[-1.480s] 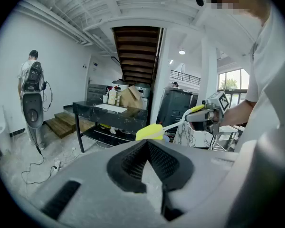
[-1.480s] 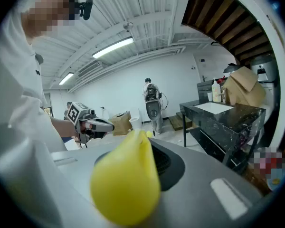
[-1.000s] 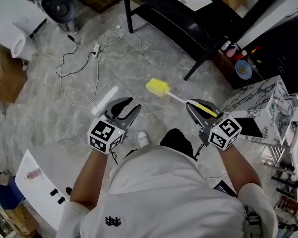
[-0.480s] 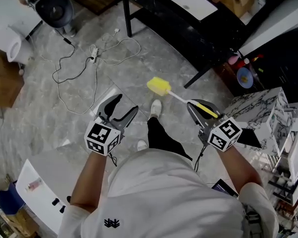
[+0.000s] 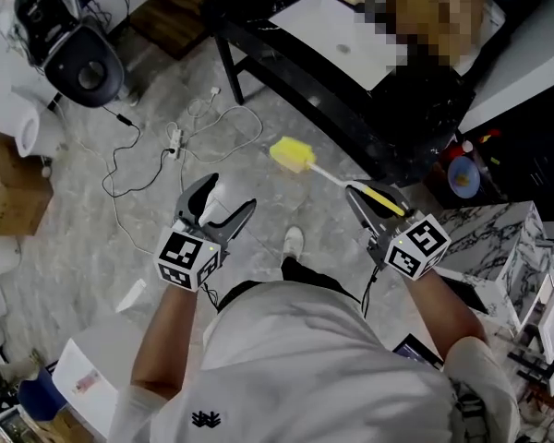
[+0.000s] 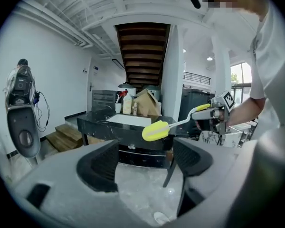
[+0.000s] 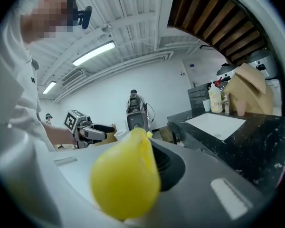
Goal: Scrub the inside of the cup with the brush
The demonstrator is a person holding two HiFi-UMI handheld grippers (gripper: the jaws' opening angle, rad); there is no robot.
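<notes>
Two hand-held grippers hang above a grey marbled floor [image 5: 92,238], beside a black table [image 5: 295,72]. The right gripper [image 5: 374,201] is clamped on the yellow handle of the brush [image 5: 332,181], whose thin white stalk juts forward and left in the head view to an oblong yellow sponge head. The left gripper [image 5: 220,197] stands with jaws just opened wide, nothing between them.

The left forearm [image 5: 166,326] and right forearm [image 5: 443,307] reach up from the lower frame in the head view, well apart. The left gripper [image 5: 226,197], left of centre, has its fingers [image 6: 102,167] spread, having just been opening, with nothing between them. The right gripper [image 5: 374,197], right of centre, has its fingers [image 7: 168,163] clamped on the handle of the brush [image 5: 295,158].
</notes>
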